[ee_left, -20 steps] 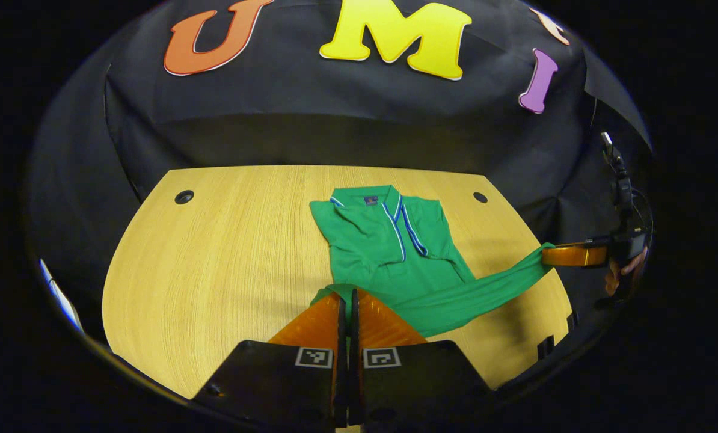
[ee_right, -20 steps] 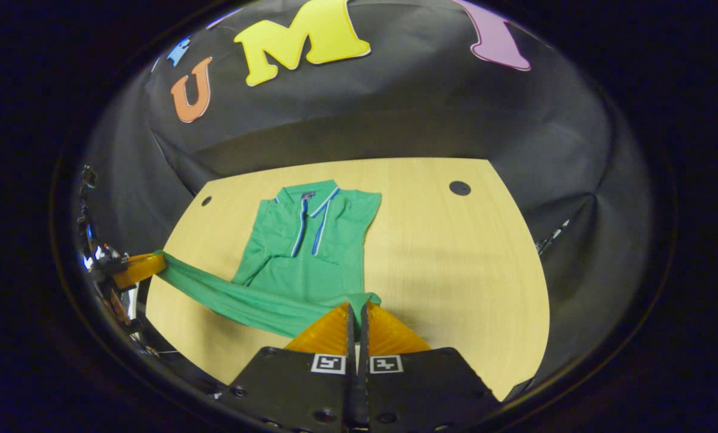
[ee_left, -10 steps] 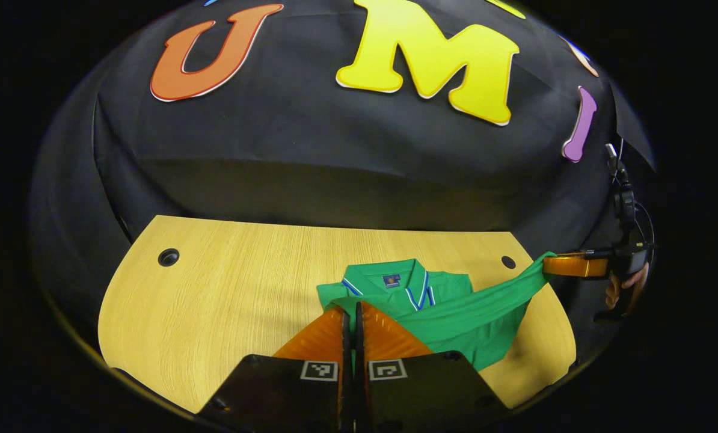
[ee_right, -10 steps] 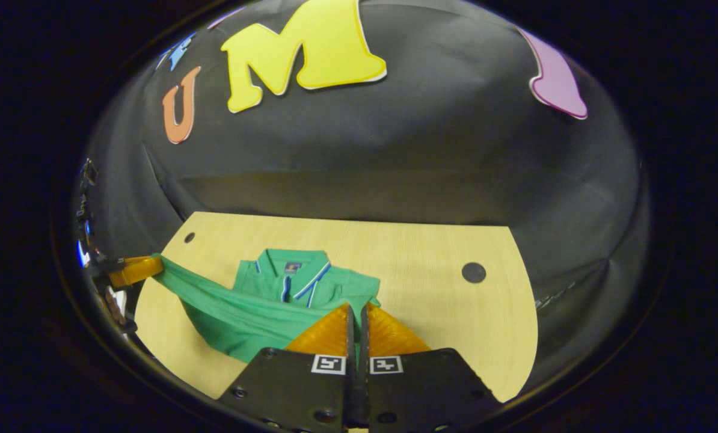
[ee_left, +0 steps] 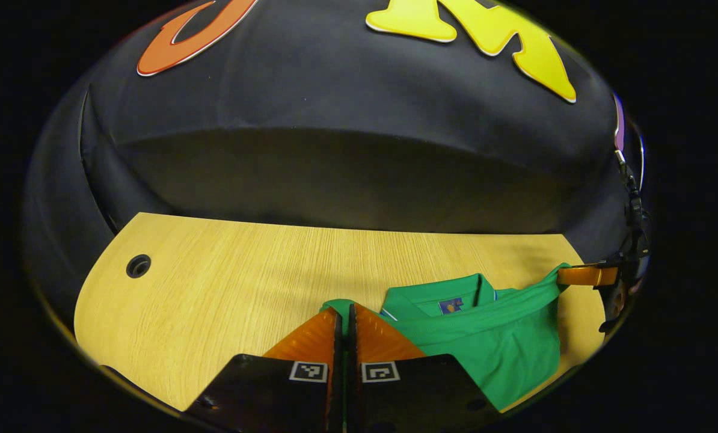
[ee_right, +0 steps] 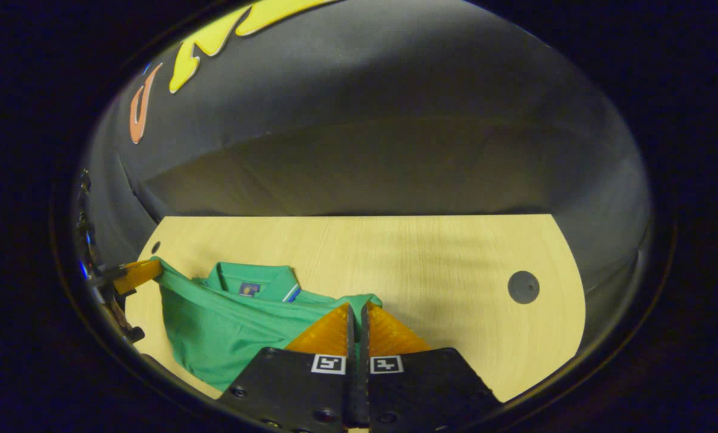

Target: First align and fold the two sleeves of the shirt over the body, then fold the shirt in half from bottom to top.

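Since the hem got carried up from the near edge a second ago, the green shirt (ee_left: 485, 337) now lies doubled on the wooden table (ee_left: 227, 288), its bottom edge stretched over the collar. Both the left gripper (ee_left: 345, 313) and right gripper (ee_right: 357, 310) are pinched tight on a hem corner each. Collar tag (ee_left: 450, 305) is too small to read.

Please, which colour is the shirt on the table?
Green shirt, with blue-white collar trim; clearest in the right gripper view.
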Demonstrator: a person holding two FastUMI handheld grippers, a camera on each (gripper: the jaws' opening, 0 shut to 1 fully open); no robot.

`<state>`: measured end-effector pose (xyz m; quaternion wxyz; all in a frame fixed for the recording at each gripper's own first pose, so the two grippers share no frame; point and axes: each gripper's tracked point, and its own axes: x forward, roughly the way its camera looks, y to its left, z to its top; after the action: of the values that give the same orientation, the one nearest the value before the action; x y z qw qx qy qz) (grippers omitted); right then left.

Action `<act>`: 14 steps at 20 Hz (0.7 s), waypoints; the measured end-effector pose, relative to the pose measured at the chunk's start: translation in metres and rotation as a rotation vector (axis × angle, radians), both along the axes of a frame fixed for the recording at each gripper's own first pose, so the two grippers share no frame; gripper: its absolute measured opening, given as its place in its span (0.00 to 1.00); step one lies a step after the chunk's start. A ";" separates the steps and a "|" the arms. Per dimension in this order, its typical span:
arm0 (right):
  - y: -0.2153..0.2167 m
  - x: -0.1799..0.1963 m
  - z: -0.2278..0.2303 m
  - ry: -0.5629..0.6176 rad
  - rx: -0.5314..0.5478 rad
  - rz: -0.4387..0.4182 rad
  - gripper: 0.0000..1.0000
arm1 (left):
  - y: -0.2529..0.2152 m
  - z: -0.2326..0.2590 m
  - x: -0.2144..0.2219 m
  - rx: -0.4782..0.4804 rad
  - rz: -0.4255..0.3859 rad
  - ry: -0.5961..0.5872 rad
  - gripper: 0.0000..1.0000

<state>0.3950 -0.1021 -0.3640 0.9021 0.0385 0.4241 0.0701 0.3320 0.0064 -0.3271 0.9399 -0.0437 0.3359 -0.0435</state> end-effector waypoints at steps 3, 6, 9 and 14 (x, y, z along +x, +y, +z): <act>0.000 -0.005 -0.015 0.011 -0.025 -0.005 0.14 | -0.003 -0.020 0.000 0.018 0.035 0.039 0.23; -0.005 -0.014 -0.009 -0.027 -0.057 -0.021 0.63 | 0.015 -0.014 -0.008 0.039 0.116 0.030 0.81; -0.005 -0.029 0.019 -0.100 -0.091 -0.049 0.96 | 0.025 0.017 -0.024 0.021 0.178 -0.022 1.00; 0.011 -0.101 0.127 -0.303 -0.107 -0.062 0.96 | 0.013 0.129 -0.096 0.027 0.164 -0.193 1.00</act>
<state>0.2943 -0.0908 -0.2371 0.9582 -0.0074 0.2848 0.0244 0.2364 0.0199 -0.1976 0.9687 -0.0541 0.2398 0.0340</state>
